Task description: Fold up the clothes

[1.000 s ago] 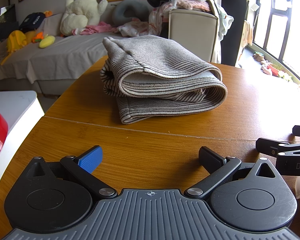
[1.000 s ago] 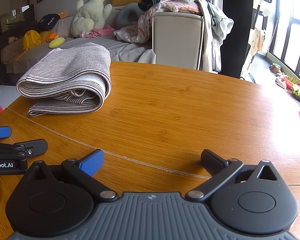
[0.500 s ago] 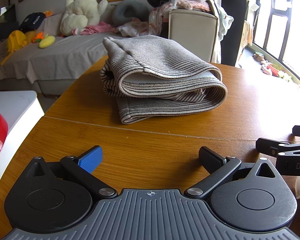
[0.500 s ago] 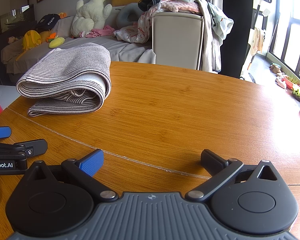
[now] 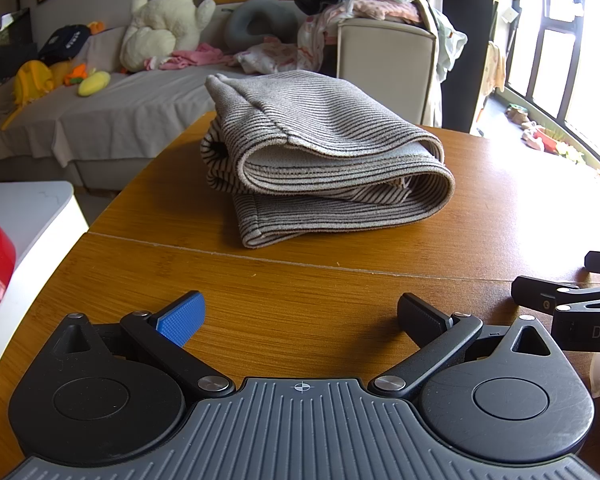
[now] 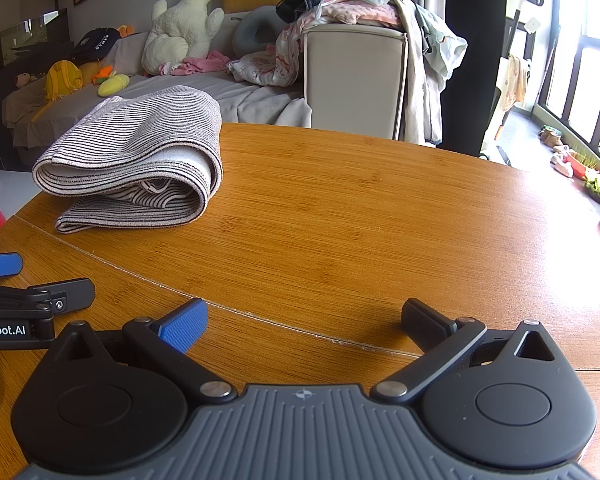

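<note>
1. Right now I have both tools low over the wooden table (image 5: 340,304), side by side and well apart from the cloth.
2. My left tool (image 5: 300,316) has its fingers spread wide, nothing between them; my right tool (image 6: 304,318) is spread the same way, also empty.
3. Ahead, the striped garment (image 5: 324,168) lies on the far left part of the table, already doubled over into a thick bundle with a rounded fold on its right side.
4. From the right wrist view, the same striped garment (image 6: 140,168) sits to the left, and bare table stretches out to the right.
5. I judge it soft, light and limp: a knit that will sag and slide over itself when lifted, not slippery against the rubbery pads.
6. For another fold I would pinch the loose lower hem at the near corners, one tool each, taking every layer together so the bundle does not unroll.
7. More clothes are heaped on the chair (image 6: 356,76) behind the table, so I reckon the work is only partly done.
</note>
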A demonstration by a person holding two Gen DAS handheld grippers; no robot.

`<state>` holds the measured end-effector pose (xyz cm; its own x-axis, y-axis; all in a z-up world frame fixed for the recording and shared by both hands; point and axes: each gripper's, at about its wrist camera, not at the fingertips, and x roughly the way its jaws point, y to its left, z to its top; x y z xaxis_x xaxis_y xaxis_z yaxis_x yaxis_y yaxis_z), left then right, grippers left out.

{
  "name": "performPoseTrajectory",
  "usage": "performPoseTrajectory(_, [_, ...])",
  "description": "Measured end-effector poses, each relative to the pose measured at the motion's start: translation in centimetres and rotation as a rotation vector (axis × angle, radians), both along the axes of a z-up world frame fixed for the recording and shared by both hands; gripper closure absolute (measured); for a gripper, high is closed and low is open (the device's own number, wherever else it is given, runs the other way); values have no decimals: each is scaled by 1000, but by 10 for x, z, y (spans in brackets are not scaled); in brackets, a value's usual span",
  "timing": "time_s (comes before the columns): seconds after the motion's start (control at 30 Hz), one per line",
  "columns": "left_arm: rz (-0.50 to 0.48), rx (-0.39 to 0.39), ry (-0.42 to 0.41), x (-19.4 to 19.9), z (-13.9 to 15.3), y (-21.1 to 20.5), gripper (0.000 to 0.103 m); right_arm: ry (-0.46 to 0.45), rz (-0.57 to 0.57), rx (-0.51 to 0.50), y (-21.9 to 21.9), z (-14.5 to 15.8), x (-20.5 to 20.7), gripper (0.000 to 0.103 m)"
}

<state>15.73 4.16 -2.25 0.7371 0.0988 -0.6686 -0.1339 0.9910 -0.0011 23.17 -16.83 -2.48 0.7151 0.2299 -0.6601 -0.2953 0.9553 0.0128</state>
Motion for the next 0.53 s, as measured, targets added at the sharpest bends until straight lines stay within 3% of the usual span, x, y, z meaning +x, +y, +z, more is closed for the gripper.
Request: performPoseTrajectory(0.53, [-10,-32,-12,-2,2,5,0,0,-12,-5,0,1,-1,0])
